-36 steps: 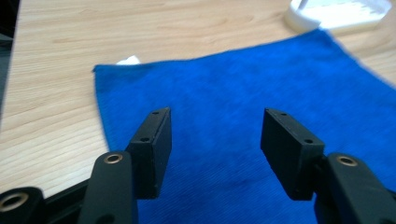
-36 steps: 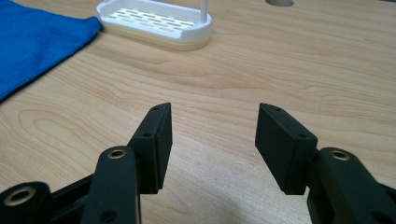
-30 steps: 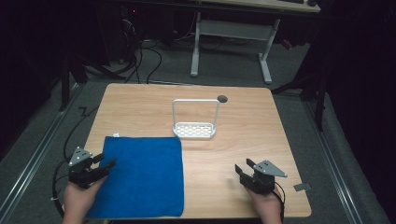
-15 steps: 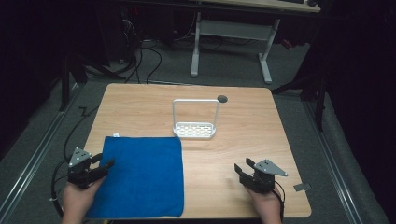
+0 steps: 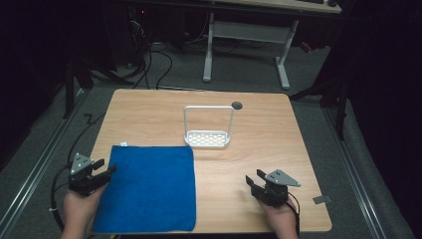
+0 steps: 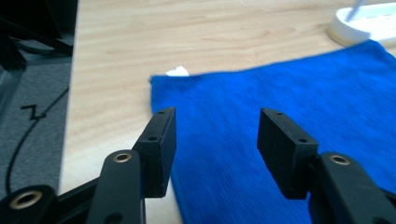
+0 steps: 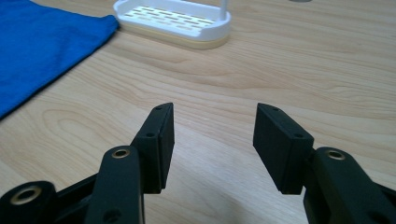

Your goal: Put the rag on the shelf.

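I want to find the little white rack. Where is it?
In the high view, the white rack stands mid-table, just beyond the blue towel's far right corner.

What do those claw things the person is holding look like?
Both are black. The left gripper and the right gripper each have two flat, blocky jaws with small screw holes, brass-coloured rings at the joints, and a grey three-cornered plate on top. A dark cable trails from each. No sleeves show.

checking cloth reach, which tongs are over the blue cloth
The left tongs, jaws open over the blue cloth's left edge. The right tongs hang above bare wood, apart from it.
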Motion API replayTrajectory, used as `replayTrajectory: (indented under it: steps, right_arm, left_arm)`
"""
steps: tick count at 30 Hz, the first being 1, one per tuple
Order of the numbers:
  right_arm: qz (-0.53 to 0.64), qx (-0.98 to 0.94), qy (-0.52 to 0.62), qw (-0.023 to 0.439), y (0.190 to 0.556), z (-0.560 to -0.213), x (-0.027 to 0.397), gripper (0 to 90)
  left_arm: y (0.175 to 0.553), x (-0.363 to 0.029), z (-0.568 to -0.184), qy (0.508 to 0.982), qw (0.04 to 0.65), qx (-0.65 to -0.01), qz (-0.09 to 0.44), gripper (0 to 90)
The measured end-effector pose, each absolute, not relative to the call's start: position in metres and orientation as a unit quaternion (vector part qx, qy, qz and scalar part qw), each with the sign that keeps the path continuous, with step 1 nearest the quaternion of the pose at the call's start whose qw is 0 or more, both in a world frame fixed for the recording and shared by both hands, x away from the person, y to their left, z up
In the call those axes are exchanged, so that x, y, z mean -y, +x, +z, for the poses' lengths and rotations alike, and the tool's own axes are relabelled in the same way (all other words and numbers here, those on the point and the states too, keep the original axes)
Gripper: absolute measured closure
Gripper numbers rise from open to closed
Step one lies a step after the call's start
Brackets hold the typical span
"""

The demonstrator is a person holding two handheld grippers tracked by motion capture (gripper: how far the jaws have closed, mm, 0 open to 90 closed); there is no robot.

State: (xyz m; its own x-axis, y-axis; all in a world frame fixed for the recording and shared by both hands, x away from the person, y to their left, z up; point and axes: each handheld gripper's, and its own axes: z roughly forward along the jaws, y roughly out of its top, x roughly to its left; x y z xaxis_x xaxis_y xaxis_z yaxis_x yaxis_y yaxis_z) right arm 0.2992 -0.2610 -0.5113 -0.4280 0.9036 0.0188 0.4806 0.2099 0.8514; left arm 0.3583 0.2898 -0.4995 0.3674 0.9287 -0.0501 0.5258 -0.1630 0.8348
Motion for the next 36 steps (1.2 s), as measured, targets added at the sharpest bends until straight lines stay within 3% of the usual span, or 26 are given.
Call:
replayTrajectory:
  steps: [13,36]
  right_arm:
    - [0.425,-0.77,0.428,0.208,0.333,-0.51,0.186,51.9]
    - [0.413,-0.787,0.418,0.19,0.39,-0.515,0.113,53.7]
  left_arm:
    - [0.412,-0.289,-0.517,0.726,0.366,-0.522,0.257,47.5]
    - [0.44,-0.301,-0.534,0.719,0.383,-0.533,0.23,56.1]
